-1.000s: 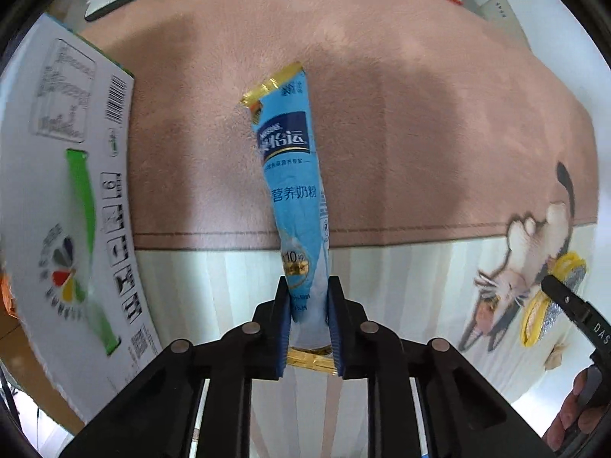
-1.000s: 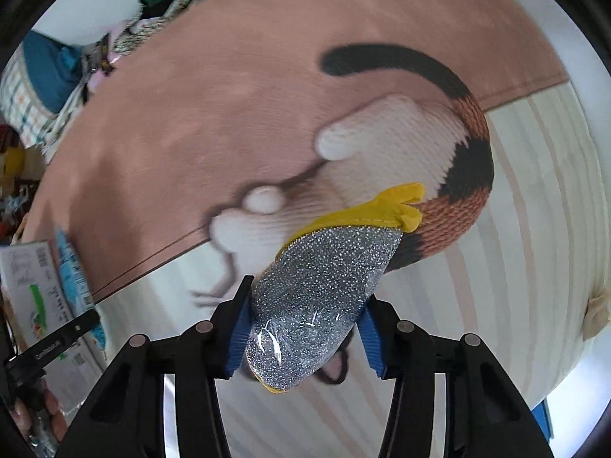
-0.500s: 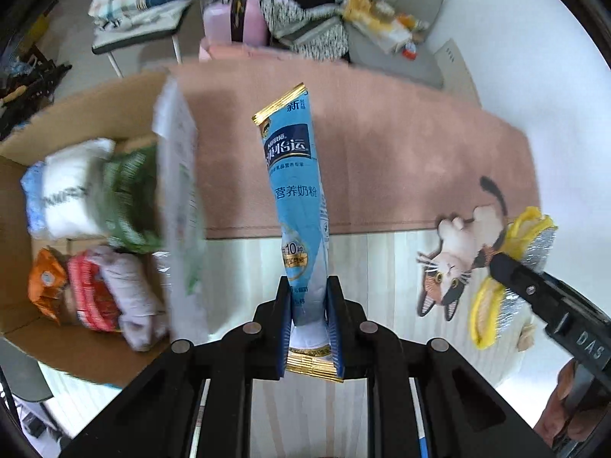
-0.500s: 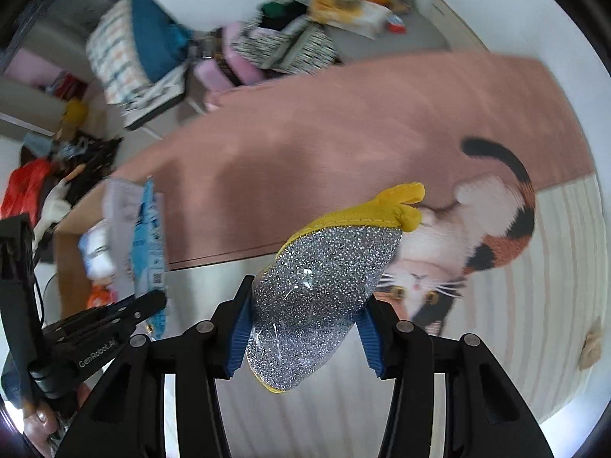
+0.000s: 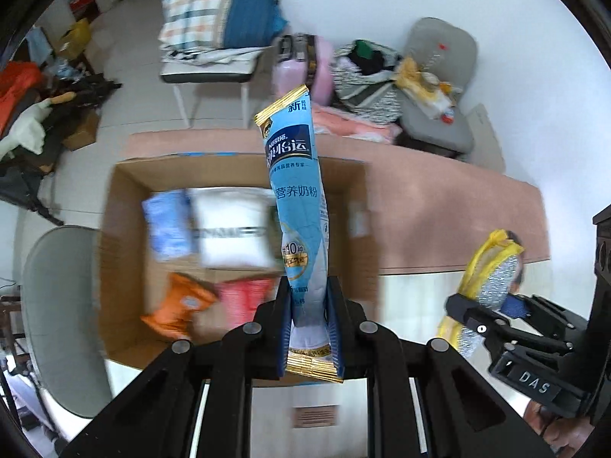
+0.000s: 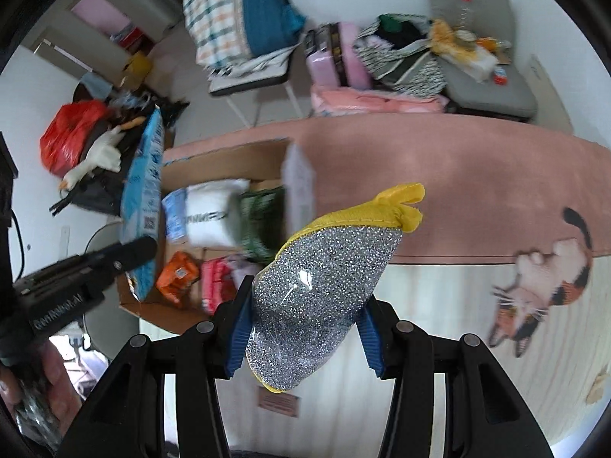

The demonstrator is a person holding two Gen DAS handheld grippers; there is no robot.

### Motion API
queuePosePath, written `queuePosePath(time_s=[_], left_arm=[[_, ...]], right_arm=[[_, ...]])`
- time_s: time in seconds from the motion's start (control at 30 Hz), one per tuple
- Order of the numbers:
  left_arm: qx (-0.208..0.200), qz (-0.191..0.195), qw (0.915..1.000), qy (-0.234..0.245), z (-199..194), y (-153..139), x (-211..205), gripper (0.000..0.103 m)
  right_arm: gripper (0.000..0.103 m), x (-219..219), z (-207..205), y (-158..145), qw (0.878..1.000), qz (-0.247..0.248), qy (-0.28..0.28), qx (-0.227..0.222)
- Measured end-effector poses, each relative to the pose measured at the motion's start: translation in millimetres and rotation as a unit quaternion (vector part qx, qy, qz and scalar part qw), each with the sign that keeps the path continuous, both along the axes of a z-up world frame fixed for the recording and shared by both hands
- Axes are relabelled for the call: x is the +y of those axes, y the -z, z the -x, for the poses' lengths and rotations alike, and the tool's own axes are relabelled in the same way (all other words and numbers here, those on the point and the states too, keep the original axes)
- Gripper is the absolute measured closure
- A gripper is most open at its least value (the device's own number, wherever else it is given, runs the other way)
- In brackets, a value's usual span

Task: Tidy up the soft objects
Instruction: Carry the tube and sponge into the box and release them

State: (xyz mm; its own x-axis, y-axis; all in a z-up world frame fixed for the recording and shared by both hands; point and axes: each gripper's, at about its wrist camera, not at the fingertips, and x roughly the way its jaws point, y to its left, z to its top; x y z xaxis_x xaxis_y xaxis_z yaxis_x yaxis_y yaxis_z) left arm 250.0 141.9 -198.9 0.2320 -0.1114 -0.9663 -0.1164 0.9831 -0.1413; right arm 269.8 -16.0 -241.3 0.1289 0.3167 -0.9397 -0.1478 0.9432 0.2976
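Foil milk-powder sachet [image 5: 301, 206], pinched only at its lower end by the closed left hand-held gripper [image 5: 311, 328] above the cardboard box [image 5: 126, 198], may flop outside it, while the right hand-held gripper [image 6: 305, 328] clamps the glittery sponge [image 6: 324, 286] beside the box.

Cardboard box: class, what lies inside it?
Inside the cardboard box: a white pack, blue pack, green bag, orange packet and red packet. The blue sachet hides part of the interior.

Both tools, left [image 5: 311, 328] and right [image 6: 305, 334], now sit higher; the cardboard box [image 5: 126, 191] lies below the blue sachet [image 5: 299, 213].
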Motion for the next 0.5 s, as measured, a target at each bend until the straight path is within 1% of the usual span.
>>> queuePosePath(time_s=[0.13, 0.23, 0.37, 0.47, 0.5], left_arm=[[0.021, -0.02, 0.9995, -0.013, -1.3, 20.2, 51.3, 0.089], [0.046, -0.026, 0.9984, -0.019, -4.2, 42.9, 83.2, 0.089], [0.082, -0.044, 0.9955, -0.019, -9.7, 76.8, 112.5, 0.089], [0.117, -0.039, 0.9921, -0.025, -15.0, 107.2, 130.4, 0.088], [0.126, -0.044, 0.9908, -0.024, -16.6, 116.0, 134.2, 0.086]], right_arm=[[0.051, 47.1, -3.1, 24.2, 0.999, 0.02, -0.023, 0.02], [0.051, 70.5, -5.0, 48.0, 0.998, 0.042, -0.04, 0.038], [0.051, 89.9, -8.7, 83.4, 0.993, 0.082, -0.056, 0.06], [0.051, 99.6, -10.2, 106.6, 0.989, 0.112, -0.067, 0.074], [0.051, 103.8, -10.6, 116.1, 0.985, 0.13, -0.074, 0.083]])
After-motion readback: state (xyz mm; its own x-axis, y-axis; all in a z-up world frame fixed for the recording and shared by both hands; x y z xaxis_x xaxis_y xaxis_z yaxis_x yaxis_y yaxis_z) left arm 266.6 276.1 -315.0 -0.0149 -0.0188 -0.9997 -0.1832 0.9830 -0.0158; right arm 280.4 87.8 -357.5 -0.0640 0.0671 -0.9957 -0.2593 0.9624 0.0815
